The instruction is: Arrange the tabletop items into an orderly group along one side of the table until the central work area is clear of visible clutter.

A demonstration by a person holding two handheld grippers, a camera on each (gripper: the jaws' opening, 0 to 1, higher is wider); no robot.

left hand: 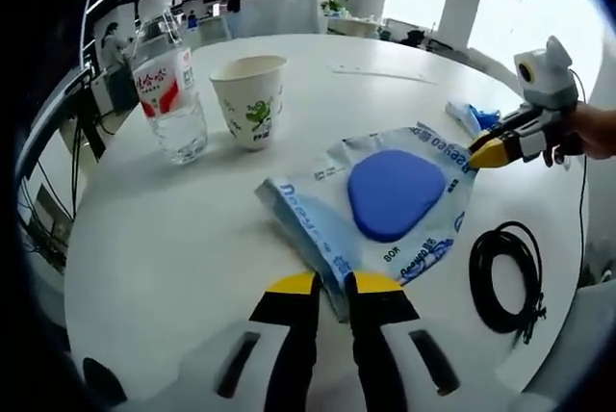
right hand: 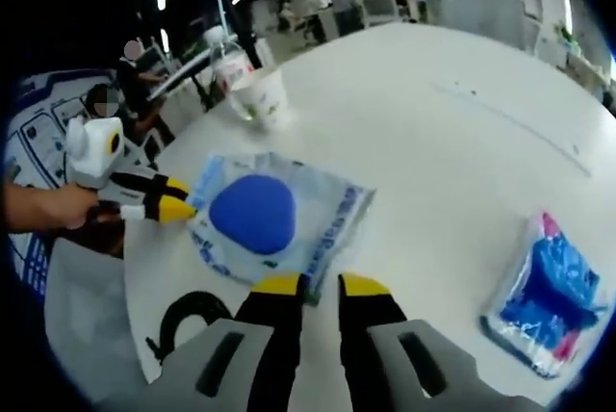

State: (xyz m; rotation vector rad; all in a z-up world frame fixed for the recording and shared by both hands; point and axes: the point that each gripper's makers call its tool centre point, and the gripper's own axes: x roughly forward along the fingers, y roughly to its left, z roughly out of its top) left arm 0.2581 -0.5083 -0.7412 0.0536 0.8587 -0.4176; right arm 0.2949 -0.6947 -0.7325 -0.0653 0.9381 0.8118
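A clear plastic bag printed in blue, with a blue rounded pad inside, lies flat on the white table. My left gripper is shut on the bag's near corner. My right gripper, held by a hand, comes in from the right and pinches the opposite corner. In the right gripper view the same bag and pad lie ahead of my right gripper, shut on its corner. The left gripper holds the far edge.
A water bottle and a paper cup stand together at the table's far side. A black coiled cable lies near the edge. A small blue packet rests apart from the bag. Office desks and people are beyond.
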